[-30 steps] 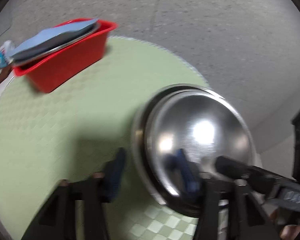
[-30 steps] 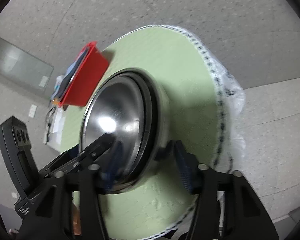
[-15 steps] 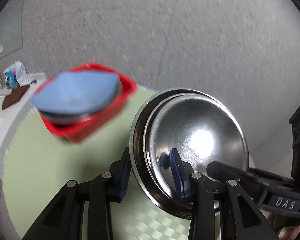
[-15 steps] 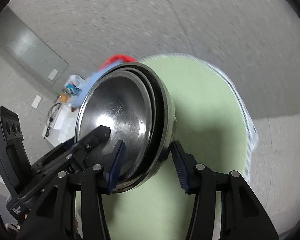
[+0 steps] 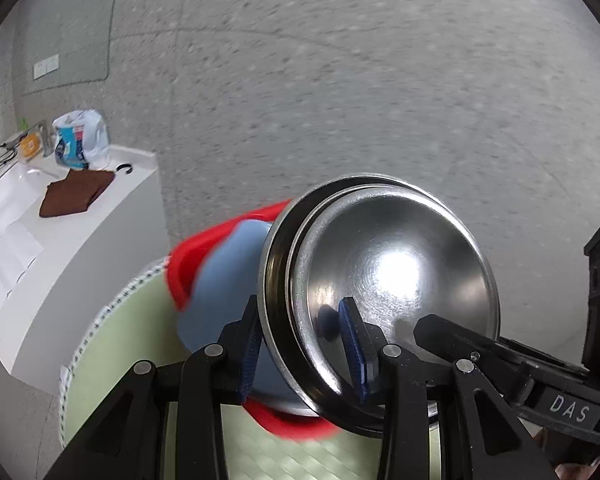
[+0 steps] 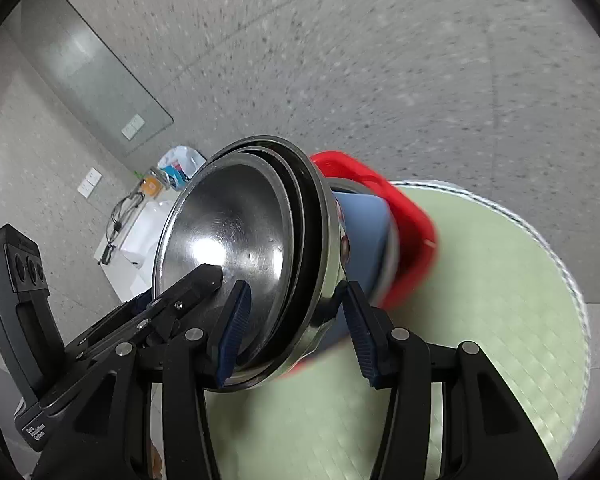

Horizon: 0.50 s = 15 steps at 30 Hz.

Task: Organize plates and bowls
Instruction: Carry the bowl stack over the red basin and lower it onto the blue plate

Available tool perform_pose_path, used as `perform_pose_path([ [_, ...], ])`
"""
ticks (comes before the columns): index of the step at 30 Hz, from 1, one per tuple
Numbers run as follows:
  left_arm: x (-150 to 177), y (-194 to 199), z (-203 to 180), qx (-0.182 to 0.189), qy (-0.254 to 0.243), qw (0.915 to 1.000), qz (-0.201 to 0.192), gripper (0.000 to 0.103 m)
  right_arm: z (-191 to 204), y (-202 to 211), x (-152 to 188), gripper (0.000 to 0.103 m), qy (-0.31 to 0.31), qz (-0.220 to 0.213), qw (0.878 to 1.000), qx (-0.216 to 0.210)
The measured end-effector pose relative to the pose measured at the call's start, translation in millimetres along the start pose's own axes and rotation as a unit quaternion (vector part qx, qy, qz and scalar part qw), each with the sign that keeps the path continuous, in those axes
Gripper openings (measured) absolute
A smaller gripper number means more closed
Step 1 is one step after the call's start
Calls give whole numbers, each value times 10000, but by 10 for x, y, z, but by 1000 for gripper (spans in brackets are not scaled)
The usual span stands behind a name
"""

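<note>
Left wrist: both grippers [image 5: 302,350] [image 6: 294,334] clamp nested steel bowls [image 5: 396,276], tilted on edge

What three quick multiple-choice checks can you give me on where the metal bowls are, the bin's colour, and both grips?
1. Where are the metal bowls?
A. Lifted, in front of the bin
B. Flat on the mat
C. On the white counter

2. What colour is the bin?
A. Green
B. Red
C. Black

3. How are the bowls held?
A. Left gripper only
B. Neither gripper
C. Both grippers on the rim

Answers: 1 A, they stand tilted above the green mat, hiding part of the bin. 2 B, its walls are red. 3 C, the left gripper and the right gripper each straddle the rim.
</note>
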State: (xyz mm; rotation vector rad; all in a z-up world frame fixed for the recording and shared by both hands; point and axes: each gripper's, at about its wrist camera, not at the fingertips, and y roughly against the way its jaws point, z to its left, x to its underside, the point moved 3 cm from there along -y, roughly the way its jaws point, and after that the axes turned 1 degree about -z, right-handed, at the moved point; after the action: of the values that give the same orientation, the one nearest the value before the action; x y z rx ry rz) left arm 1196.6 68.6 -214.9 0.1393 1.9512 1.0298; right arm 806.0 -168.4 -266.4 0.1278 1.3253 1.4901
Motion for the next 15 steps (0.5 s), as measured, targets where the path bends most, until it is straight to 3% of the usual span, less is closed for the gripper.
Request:
perform_pose_path([
  [9, -239, -795, 225, -160, 48, 9983, 559, 32, -15, -733, -104, 49, -63, 524, 9978, 394],
  [15, -315, -986, 130, -193, -145, 9986, 467, 34, -67, -834, -137, 50, 48, 475, 9964, 705],
])
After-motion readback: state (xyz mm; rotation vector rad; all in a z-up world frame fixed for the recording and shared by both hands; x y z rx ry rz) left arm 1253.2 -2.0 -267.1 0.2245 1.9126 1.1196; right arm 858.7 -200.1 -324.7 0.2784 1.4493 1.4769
